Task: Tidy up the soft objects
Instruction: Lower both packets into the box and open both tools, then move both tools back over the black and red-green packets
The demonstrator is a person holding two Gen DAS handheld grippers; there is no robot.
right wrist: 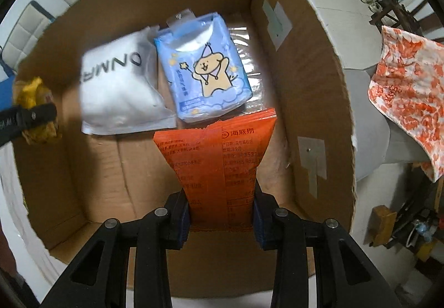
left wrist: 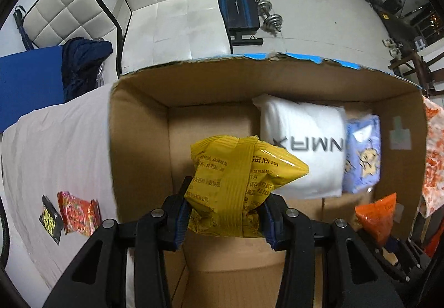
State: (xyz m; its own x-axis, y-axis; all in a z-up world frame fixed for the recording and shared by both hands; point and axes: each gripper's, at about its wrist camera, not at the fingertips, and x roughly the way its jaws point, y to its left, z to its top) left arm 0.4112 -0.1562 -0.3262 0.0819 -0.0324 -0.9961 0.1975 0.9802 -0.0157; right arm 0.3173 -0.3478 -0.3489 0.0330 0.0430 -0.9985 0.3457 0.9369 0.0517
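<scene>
- The left tongs [left wrist: 224, 213] are clamped on a yellow snack packet [left wrist: 236, 183], pads pressing its crumpled lower end, held above the open cardboard box [left wrist: 138, 141].
- The right tongs [right wrist: 222, 213] are closed tight on an orange snack packet [right wrist: 219, 158], which stands up from the pads over the box floor (printed back facing the camera).
- Beyond the right tongs, on the box floor, lies a blue tissue pack [right wrist: 205, 69] with a cartoon animal; a white soft pouch [right wrist: 122, 91] lies touching it on its left.
- From the left wrist view the same pouch sits just past the yellow packet, the blue pack to its right.
- To the left of the left tongs, outside the box, a red packet [left wrist: 79, 212] and a black packet [left wrist: 51, 220] lie side by side on the white-sheeted counter [left wrist: 55, 141].
- Right of the right tongs, an orange-and-white patterned cloth [right wrist: 410, 91] hangs outside the box wall.
</scene>
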